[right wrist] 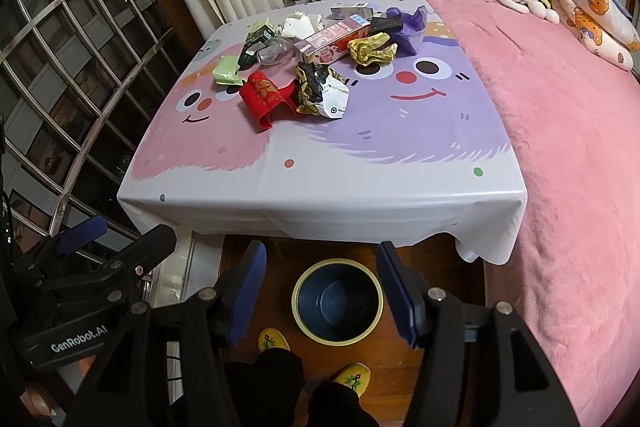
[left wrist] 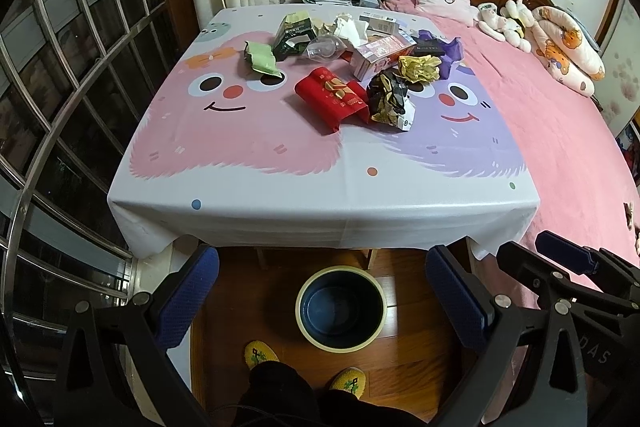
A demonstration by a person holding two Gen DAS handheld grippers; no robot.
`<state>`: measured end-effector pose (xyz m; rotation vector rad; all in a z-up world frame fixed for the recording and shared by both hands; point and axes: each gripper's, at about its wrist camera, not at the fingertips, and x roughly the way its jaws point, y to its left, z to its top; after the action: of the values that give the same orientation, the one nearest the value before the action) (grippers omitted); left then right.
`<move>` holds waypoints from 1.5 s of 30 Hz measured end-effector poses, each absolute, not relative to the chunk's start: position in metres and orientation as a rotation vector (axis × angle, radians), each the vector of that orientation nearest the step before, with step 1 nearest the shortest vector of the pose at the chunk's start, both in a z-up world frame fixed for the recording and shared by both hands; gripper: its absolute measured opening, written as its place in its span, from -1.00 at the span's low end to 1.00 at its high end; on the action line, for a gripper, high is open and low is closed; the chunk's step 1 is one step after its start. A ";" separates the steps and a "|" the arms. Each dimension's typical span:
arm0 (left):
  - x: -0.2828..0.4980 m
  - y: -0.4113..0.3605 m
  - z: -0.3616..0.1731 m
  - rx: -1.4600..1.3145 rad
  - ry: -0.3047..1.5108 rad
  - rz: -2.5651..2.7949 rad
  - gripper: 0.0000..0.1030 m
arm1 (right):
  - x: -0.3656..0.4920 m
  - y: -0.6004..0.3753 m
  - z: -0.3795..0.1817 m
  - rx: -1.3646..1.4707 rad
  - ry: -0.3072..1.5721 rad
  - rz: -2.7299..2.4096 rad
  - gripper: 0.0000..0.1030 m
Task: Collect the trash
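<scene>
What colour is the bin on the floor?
The bin is dark blue inside with a pale cream rim. The left wrist view shows it best.

Both wrist views look steeply down, side by side — sharing table [left wrist: 320,195], bin [right wrist: 337,301].

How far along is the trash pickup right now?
Nothing looks done: the bin on the floor looks empty. Nothing is in hand; the left gripper and right gripper are both open. The whole pile is left on the table, including the red packet nearest the front.
</scene>
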<state>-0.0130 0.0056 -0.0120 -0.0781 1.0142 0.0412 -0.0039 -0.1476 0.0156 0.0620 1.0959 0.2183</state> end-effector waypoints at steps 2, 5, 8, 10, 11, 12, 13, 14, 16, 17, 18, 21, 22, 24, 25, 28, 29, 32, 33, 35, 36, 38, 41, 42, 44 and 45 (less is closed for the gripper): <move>-0.013 0.006 -0.010 -0.080 1.014 0.045 0.99 | -0.002 -0.148 0.017 0.066 1.096 0.226 0.12; -0.011 0.006 -0.005 -0.065 1.015 0.058 0.99 | 0.002 -0.148 0.019 0.077 1.095 0.237 0.12; -0.005 0.008 0.002 -0.046 1.004 0.073 0.99 | 0.010 -0.147 0.022 0.086 1.093 0.246 0.12; 0.001 0.009 0.006 -0.027 1.001 0.081 0.99 | 0.016 -0.145 0.025 0.093 1.085 0.248 0.12; 0.004 0.011 0.008 -0.017 1.000 0.084 0.99 | 0.019 -0.144 0.026 0.096 1.083 0.250 0.12; 0.008 0.012 0.010 -0.005 1.000 0.090 0.99 | 0.023 -0.143 0.027 0.100 1.083 0.253 0.12; 0.012 0.013 0.012 0.003 0.998 0.093 0.99 | 0.028 -0.142 0.027 0.108 1.085 0.256 0.12; 0.017 0.016 0.013 0.007 0.997 0.096 0.99 | 0.032 -0.141 0.028 0.117 1.086 0.256 0.12; 0.029 0.022 0.016 0.000 1.004 0.086 0.99 | 0.043 -0.138 0.028 0.126 1.088 0.254 0.12; 0.036 0.027 0.016 -0.007 1.009 0.078 0.99 | 0.050 -0.137 0.028 0.129 1.089 0.251 0.12; 0.046 0.031 0.016 -0.018 1.013 0.063 0.99 | 0.057 -0.136 0.028 0.133 1.089 0.250 0.13; 0.075 0.040 0.014 -0.046 1.035 0.018 0.99 | 0.081 -0.134 0.027 0.141 1.091 0.236 0.22; 0.089 0.043 0.012 -0.059 1.054 -0.004 0.99 | 0.091 -0.133 0.026 0.147 1.088 0.228 0.29; 0.110 0.046 0.008 -0.088 1.084 -0.038 0.99 | 0.109 -0.132 0.023 0.155 1.093 0.212 0.32; 0.123 0.047 0.005 -0.107 1.097 -0.055 0.99 | 0.120 -0.131 0.020 0.168 1.102 0.210 0.35; 0.158 0.050 -0.005 -0.139 1.121 -0.077 0.99 | 0.149 -0.130 0.009 0.197 1.111 0.194 0.48; 0.171 0.052 -0.009 -0.150 1.131 -0.079 0.99 | 0.158 -0.130 0.004 0.201 1.112 0.190 0.49; 0.201 0.056 -0.024 -0.192 1.165 -0.078 0.99 | 0.184 -0.128 -0.015 0.206 1.128 0.186 0.51; 0.211 0.057 -0.030 -0.208 1.176 -0.077 0.99 | 0.191 -0.128 -0.020 0.206 1.133 0.182 0.51; 0.230 0.059 -0.044 -0.233 1.208 -0.069 0.99 | 0.206 -0.127 -0.034 0.214 1.156 0.175 0.52; 0.237 0.059 -0.050 -0.246 1.222 -0.068 0.99 | 0.214 -0.127 -0.041 0.225 1.166 0.174 0.52; 0.250 0.059 -0.061 -0.263 1.245 -0.067 0.99 | 0.224 -0.126 -0.052 0.230 1.181 0.174 0.52; 0.265 0.058 -0.077 -0.269 1.285 -0.068 0.99 | 0.239 -0.122 -0.069 0.231 1.215 0.164 0.52; 0.269 0.057 -0.084 -0.268 1.301 -0.067 0.99 | 0.241 -0.122 -0.074 0.234 1.225 0.162 0.52; 0.276 0.057 -0.093 -0.270 1.320 -0.061 0.96 | 0.246 -0.121 -0.083 0.242 1.247 0.159 0.52; 0.279 0.058 -0.098 -0.274 1.331 -0.063 0.96 | 0.248 -0.122 -0.086 0.251 1.254 0.163 0.52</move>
<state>0.2792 0.0576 -0.0980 -0.2738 1.3314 -0.0625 0.2476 -0.1216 -0.0863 0.2506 1.2544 0.1625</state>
